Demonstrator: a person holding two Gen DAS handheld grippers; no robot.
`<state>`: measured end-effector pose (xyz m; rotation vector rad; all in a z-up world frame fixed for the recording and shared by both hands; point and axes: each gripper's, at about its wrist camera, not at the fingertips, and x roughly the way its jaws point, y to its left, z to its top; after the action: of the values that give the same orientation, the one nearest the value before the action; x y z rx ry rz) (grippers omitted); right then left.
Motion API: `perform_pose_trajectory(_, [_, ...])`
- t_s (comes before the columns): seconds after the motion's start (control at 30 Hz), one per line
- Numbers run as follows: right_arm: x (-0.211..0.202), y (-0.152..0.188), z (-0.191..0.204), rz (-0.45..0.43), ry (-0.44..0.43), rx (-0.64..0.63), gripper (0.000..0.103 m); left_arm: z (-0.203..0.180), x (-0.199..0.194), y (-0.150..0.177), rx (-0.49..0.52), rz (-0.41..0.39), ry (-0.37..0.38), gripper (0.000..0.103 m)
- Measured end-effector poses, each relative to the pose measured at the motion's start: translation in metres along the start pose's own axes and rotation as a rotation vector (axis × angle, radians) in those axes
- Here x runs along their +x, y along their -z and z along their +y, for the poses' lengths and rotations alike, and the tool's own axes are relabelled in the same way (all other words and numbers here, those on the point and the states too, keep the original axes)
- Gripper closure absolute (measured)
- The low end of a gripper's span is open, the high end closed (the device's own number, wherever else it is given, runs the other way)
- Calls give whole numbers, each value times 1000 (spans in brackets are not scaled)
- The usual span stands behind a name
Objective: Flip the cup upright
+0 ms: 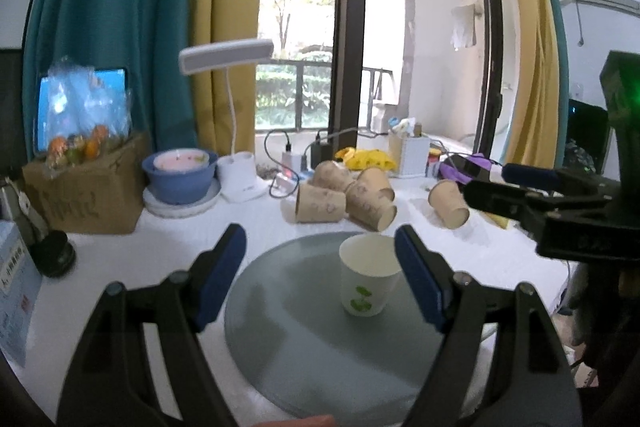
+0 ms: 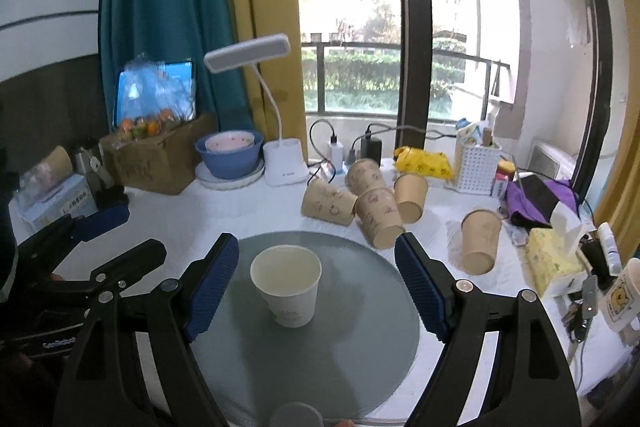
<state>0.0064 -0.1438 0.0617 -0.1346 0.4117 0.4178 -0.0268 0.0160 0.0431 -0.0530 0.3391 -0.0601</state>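
Cup [image 2: 286,285] upright on grey disc [image 2: 352,355], green print, perhaps leaves, only in left view; each hand-held gripper [image 1: 320,277] spread.

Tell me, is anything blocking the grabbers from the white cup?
No, nothing visible is. The white cup stands upright, alone on the round gray tray. The right gripper and left gripper are both open in front of it. The brown cups lie farther back.
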Motion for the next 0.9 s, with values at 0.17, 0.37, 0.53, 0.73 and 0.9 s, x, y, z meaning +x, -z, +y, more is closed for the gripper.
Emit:
perform_pose_trajectory(0.17, [-12,-3,-7,-33,10,6,20,-7,-7,-9,17,-38,-21,25])
perform_pose_trajectory(0.37, [-21,-4,-13,-54,14,10,20,-11,-10,-15,24,-65,-32,25])
perform_pose_trajectory(0.53, [-22,-4,-15,-57,15,9,20,-14,-10,-16,37,-76,-28,25])
perform_pose_trajectory(0.73, [-20,-5,-14,-50,10,6,20,-13,-8,-16,38,-77,-28,25])
perform_pose_trajectory(0.9, [-20,-5,-14,-50,10,6,20,-13,-8,-16,35,-79,-28,25])
